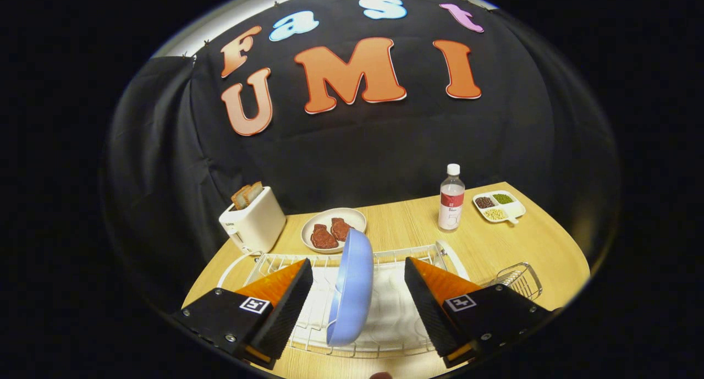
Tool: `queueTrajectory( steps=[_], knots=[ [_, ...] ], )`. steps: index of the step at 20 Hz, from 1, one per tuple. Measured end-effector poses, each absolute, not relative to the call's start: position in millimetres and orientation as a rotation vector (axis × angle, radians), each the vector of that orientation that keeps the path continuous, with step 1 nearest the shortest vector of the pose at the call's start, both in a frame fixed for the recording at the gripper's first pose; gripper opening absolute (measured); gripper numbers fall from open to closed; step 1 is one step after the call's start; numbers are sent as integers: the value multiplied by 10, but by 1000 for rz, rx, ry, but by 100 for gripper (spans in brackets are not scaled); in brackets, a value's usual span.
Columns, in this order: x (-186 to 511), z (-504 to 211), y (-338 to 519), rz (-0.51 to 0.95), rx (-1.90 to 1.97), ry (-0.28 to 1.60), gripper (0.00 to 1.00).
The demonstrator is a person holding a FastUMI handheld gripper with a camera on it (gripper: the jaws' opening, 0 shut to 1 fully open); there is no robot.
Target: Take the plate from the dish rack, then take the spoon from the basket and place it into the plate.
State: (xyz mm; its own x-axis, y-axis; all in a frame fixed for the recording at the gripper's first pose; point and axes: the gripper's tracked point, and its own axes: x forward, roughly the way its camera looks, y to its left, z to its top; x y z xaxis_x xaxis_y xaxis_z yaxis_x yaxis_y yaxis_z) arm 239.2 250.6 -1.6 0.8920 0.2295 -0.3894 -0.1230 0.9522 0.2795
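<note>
The hand-held gripper (358, 291), fingers apart, straddles the blue plate (350, 288) standing on edge in the dish rack (385, 343).

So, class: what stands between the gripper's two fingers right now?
In the gripper view, the blue plate stands on edge in the white dish rack, between the open gripper's fingers, touching neither.

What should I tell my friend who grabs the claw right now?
Claw: open, one finger on each side of the blue plate, not pressing it.
Plate: standing on edge in the white dish rack, not lifted.
Basket: wire, just beyond the right finger beside the rack; I cannot make out the spoon in it.
Done: claw lined up on the plate.
Left: grip the plate, lift it out, set it down, then put the spoon in it.
</note>
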Motion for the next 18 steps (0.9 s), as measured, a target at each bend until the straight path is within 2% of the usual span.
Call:
queueTrajectory(
  steps=[5,8,9,10,11,15,18],
  knots=[
    [2537,-363,2586,131,326,585,98],
    [2555,-475,2495,79,283,623,74],
    [2537,-483,2514,76,281,635,58],
    [2540,-464,2536,70,291,642,50],
    [2534,-442,2506,46,267,641,32],
    [2589,-261,2436,-20,128,582,25],
    [2581,-158,2443,-25,81,565,25]
  ],
)
